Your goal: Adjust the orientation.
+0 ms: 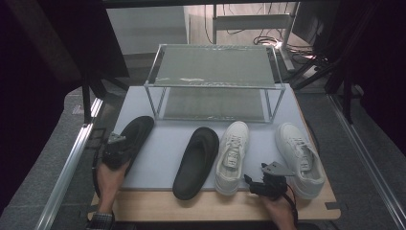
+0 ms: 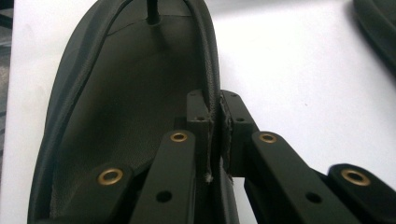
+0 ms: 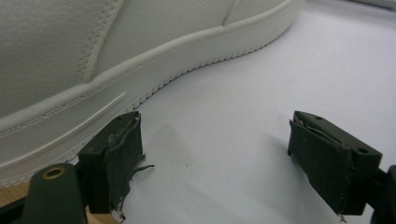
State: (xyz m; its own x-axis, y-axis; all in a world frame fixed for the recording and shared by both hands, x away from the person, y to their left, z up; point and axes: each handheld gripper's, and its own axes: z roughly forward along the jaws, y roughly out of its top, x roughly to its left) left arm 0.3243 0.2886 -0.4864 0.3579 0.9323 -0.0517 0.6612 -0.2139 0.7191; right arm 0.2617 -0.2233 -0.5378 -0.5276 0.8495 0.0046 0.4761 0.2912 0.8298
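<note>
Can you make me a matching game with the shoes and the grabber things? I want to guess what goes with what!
Things:
1. left gripper
2. right gripper
3. white sneaker
4. wire rack

States or places:
A. stands at the back of the mat, nothing on its shelves
B. jaws wide apart, nothing between them
C. lies between the middle black slipper and the other white sneaker
D. jaws pinched on the rim of the left black slipper

Pairs: 1-D, 2-B, 3-C, 4-A

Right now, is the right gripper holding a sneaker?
No: in the right gripper view the right gripper stands wide open over bare mat, with the sneaker beside one jaw.
</note>
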